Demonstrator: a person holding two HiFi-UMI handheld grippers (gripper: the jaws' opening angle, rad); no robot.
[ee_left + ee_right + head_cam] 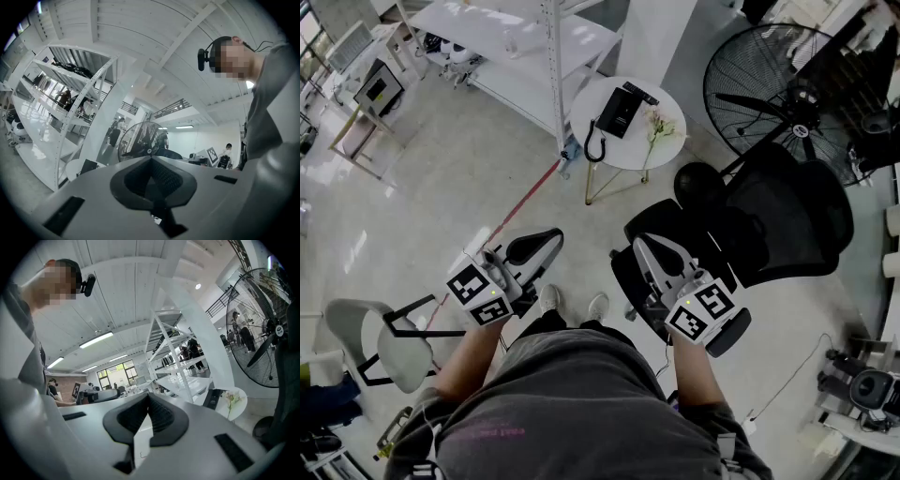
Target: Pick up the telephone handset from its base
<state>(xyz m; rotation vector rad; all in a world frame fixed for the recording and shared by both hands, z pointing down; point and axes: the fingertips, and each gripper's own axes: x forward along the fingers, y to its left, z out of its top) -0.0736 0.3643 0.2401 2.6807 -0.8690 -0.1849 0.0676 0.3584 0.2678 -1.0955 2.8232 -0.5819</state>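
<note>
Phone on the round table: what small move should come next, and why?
Probably a step toward the table, since the phone sits there untouched while the left hand-held gripper and right hand-held gripper are shut at the person's waist, well short of it.

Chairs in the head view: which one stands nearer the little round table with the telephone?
The black mesh office chair, right beside the round table; the pale grey chair sits far off at the lower left.
</note>
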